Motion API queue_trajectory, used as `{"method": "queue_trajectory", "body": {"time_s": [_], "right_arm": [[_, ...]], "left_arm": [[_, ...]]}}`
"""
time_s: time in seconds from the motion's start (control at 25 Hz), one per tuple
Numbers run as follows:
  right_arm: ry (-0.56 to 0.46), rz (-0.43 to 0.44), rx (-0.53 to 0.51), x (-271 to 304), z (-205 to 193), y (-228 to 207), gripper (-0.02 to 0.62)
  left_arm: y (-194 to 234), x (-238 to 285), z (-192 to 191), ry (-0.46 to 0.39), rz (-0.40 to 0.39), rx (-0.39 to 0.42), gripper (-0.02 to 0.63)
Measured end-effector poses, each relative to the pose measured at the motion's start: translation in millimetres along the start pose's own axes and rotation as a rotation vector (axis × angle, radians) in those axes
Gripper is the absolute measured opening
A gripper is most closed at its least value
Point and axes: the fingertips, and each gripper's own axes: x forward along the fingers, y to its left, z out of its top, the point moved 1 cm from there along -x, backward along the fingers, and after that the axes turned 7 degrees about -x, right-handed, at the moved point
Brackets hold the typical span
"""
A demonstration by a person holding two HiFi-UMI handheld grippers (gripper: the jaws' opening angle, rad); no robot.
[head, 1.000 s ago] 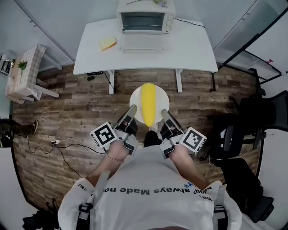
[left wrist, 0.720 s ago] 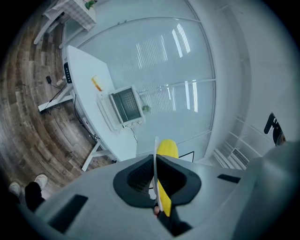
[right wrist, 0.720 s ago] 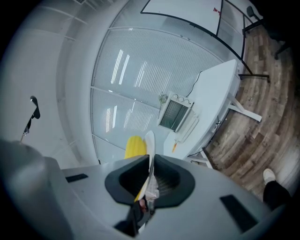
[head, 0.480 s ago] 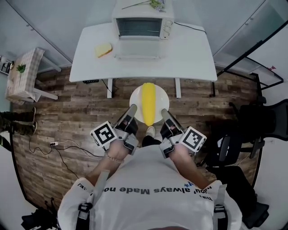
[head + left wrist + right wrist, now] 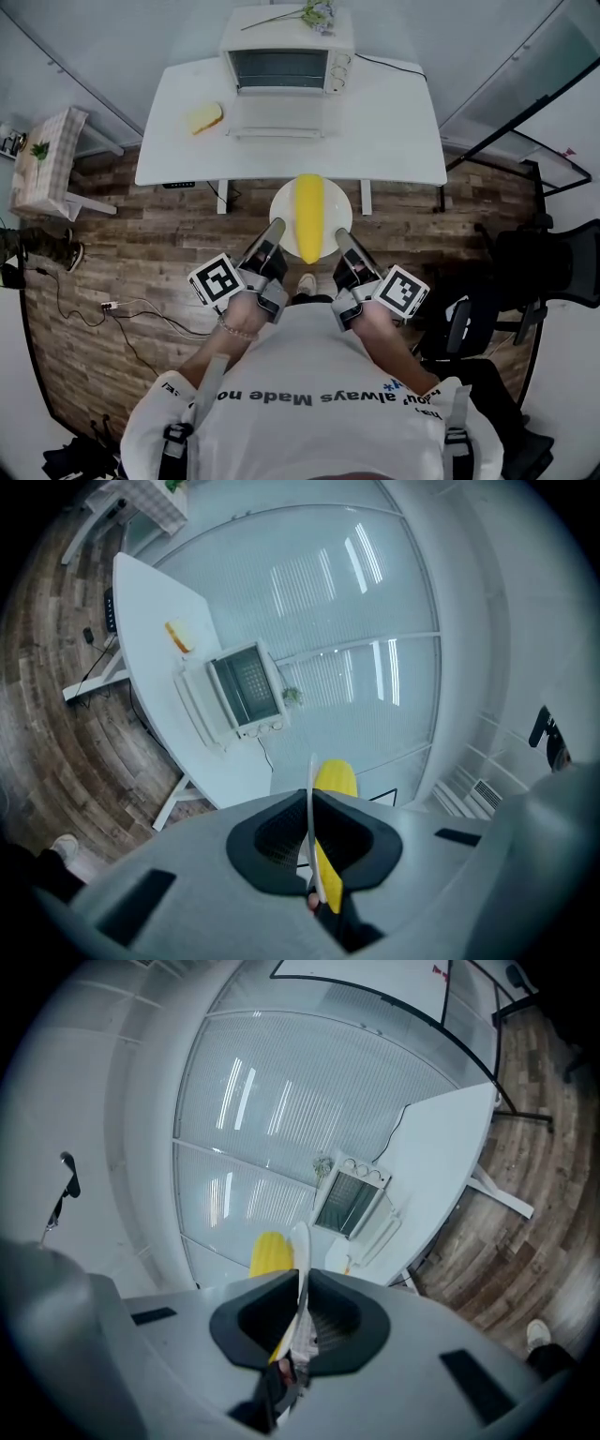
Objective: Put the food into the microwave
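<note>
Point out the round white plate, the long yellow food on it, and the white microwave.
round white plate (image 5: 281,211), head view, bare left part.
long yellow food (image 5: 309,216), head view, its middle.
white microwave (image 5: 300,37), head view, bare top panel.

An office-like room: white desk (image 5: 394,122), black office chairs (image 5: 551,264), wood-plank floor (image 5: 141,246).

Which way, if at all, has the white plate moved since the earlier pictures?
Yes. The plate has come nearer to the white table; its far rim now overlaps the table's front edge.
</note>
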Motion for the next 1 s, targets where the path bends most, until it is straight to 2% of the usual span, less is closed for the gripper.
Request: {"method": "queue_trajectory", "body": {"time_s": [0.2,0.44,0.84,1.0], "right_arm": [[0.003,0.007,-0.004,5.2,14.7,-6.8,0.032],[0.009,0.007,-0.001,14.7,20.8,-13.8,0.032],[0.007,-0.019,0.004,68.5,49.0,-31.2,0.031],[-0.003,-0.019,0.009,64.9,48.7,-30.9,0.032]], "left_arm": [[6.3,12.2,1.7,-0.004,0.032,0.019,0.018],[5.3,26.1,7.1,-0.016,0.005,0.003,0.018],[18.5,70.3,51.3,-0.013,0.011,-0.016,0.018],[13.9,69.5,50.8,-0.014,0.000,0.003,0.018]]}}
